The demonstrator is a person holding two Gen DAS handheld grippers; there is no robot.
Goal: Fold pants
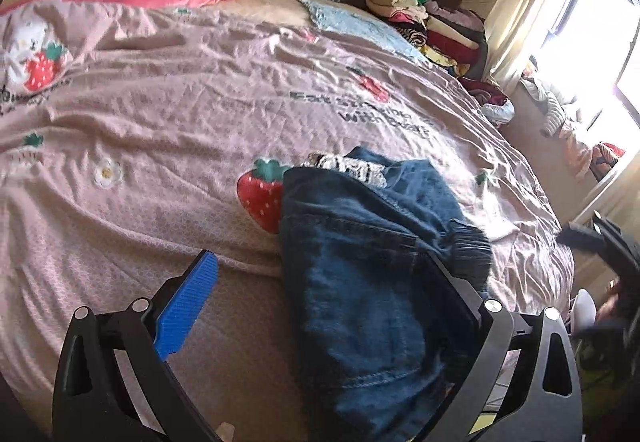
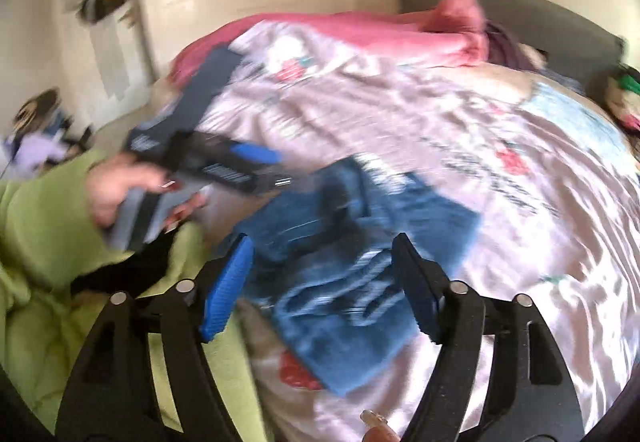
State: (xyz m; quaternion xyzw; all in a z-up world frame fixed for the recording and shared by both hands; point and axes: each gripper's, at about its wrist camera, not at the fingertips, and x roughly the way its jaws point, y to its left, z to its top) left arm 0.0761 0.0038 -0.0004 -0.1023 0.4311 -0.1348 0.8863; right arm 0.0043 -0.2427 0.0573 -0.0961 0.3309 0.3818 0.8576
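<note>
Blue denim pants (image 1: 360,262), bunched, are laid on a pink strawberry-print bedspread (image 1: 168,114). Left gripper (image 1: 320,306): jaws are spread wide, the right finger hidden under denim. Folded clothes stack (image 1: 424,22) is set at the far edge.

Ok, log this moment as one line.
pants: bunched on bedsheet | left gripper: open, denim draped over one finger | right gripper: open, nothing held

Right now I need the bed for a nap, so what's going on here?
A person in a green sleeve is folding jeans on the pink bedspread with two handheld grippers. The left gripper is open, the jeans draped over one of its fingers. The right gripper is open, above the jeans. Folded clothes sit stacked at the far corner.
</note>
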